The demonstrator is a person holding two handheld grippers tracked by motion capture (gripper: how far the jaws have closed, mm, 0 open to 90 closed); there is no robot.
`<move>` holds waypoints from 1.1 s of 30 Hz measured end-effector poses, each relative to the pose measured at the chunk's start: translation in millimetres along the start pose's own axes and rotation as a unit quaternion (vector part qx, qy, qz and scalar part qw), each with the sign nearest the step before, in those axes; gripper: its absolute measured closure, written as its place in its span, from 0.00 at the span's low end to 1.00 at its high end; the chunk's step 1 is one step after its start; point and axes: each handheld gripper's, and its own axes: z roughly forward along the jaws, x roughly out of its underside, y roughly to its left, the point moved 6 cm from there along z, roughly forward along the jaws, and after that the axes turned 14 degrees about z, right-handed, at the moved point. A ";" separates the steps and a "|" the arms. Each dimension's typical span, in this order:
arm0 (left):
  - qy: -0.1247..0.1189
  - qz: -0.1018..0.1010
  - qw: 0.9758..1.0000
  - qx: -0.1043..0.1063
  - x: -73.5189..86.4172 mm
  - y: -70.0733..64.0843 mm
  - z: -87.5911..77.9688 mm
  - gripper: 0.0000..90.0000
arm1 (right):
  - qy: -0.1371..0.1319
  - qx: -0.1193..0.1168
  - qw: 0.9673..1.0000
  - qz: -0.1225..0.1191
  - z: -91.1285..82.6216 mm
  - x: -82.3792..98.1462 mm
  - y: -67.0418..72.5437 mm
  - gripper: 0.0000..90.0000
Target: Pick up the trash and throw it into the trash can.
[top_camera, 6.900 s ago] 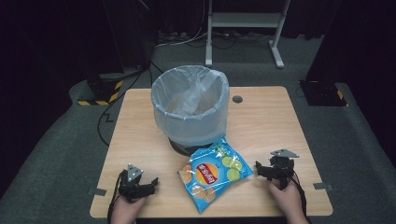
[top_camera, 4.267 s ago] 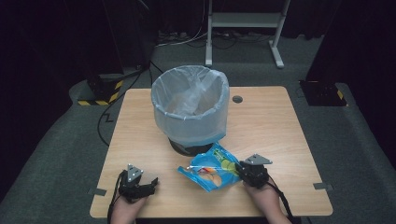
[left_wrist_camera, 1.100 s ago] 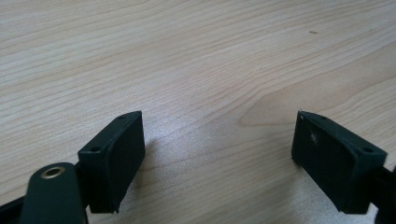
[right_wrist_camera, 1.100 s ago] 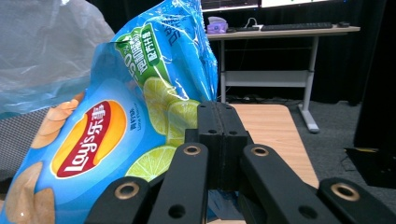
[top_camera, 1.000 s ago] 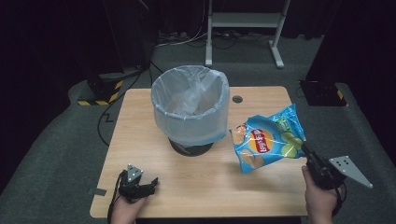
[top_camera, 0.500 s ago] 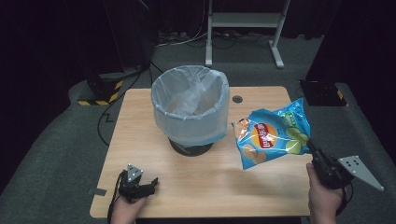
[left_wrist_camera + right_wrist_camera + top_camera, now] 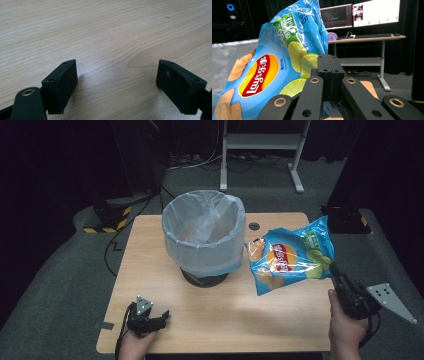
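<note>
right gripper jaws clamped on corner of lime Lay's chip bag, held aloft right of lined bin for dropping in; left gripper idle lower left, jaws wide open, empty

room: dark, black curtains | floor: grey carpet | furniture: white-legged desk — two lit monitors | wooden table

Right gripper raised, jaws pinched — left gripper resting, jaws apart.
</note>
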 end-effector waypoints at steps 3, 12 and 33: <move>0.000 0.000 1.000 -0.001 0.0 0.0 0.0 0.19 | -0.002 -0.007 1.000 0.002 4.8 -2.4 3.7 1.00; 0.000 0.001 1.000 -0.001 0.0 0.0 0.0 0.19 | -0.009 -0.016 1.000 0.004 16.9 -10.2 10.7 1.00; 0.000 -0.001 1.000 -0.003 0.1 -0.5 -0.2 0.20 | -0.062 -0.031 0.998 0.010 11.6 -43.4 30.3 1.00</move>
